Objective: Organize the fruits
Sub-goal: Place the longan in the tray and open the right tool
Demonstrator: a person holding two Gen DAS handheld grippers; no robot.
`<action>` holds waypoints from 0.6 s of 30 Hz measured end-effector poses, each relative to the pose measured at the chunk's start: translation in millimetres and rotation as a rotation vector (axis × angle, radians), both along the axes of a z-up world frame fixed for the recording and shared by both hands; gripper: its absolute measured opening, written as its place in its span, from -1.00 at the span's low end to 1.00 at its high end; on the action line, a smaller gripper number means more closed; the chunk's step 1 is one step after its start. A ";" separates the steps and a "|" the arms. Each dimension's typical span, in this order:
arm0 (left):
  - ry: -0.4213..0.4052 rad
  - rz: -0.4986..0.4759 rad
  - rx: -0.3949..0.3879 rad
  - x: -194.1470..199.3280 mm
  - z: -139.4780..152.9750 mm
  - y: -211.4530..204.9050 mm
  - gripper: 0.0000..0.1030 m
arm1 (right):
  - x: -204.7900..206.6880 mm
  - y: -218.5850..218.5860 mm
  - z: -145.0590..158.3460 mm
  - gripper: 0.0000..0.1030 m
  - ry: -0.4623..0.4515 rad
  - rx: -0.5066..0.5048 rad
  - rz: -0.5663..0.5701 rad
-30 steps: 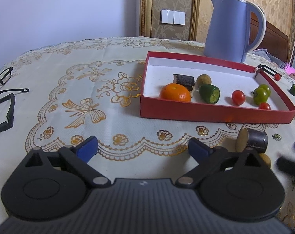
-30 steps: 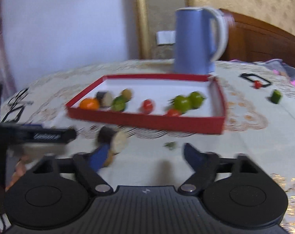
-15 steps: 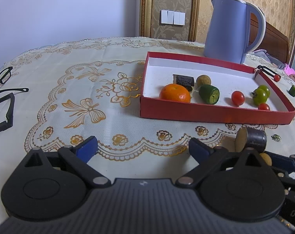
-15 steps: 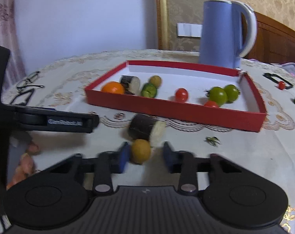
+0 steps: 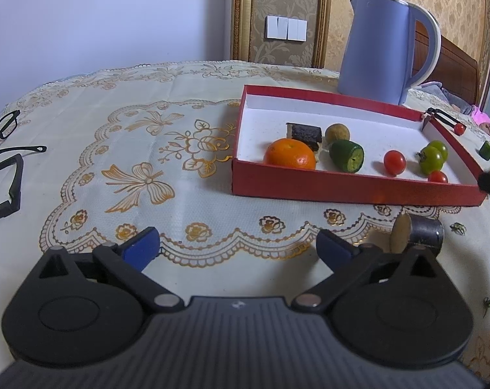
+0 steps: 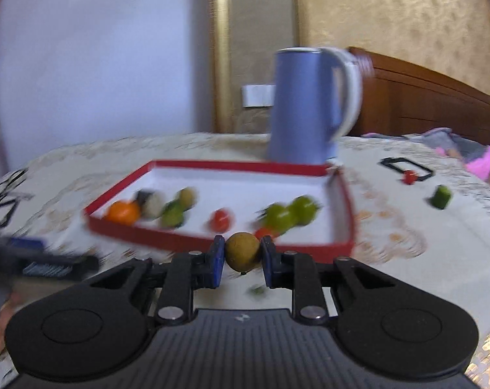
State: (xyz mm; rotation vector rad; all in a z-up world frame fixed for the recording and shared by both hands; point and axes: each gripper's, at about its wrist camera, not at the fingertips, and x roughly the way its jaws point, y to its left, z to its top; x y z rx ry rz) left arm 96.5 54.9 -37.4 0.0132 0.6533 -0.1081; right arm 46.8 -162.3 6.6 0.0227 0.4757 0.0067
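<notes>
Pinching a brown fruit (image 6: 242,251) in your right gripper (image 6: 241,261), left gripper (image 5: 235,246) spread; most fruit fills the red tray (image 5: 348,191), a dark chunk (image 5: 418,233) remains on the surface.

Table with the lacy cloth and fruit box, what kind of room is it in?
Probably a bedroom at home: a wooden headboard stands behind the table, a blue electric kettle sits on it, and light switches hang on patterned wallpaper.

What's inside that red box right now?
In the red box: an orange, a dark roll slice, a brown round fruit, a cut green piece, two red tomatoes, two green ones. The near wall hides part of the floor.
</notes>
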 end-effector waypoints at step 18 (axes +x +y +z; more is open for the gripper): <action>0.001 0.000 0.001 -0.1 0.2 0.7 1.00 | 86.9 -31.6 -29.9 -0.55 0.132 -0.074 -0.116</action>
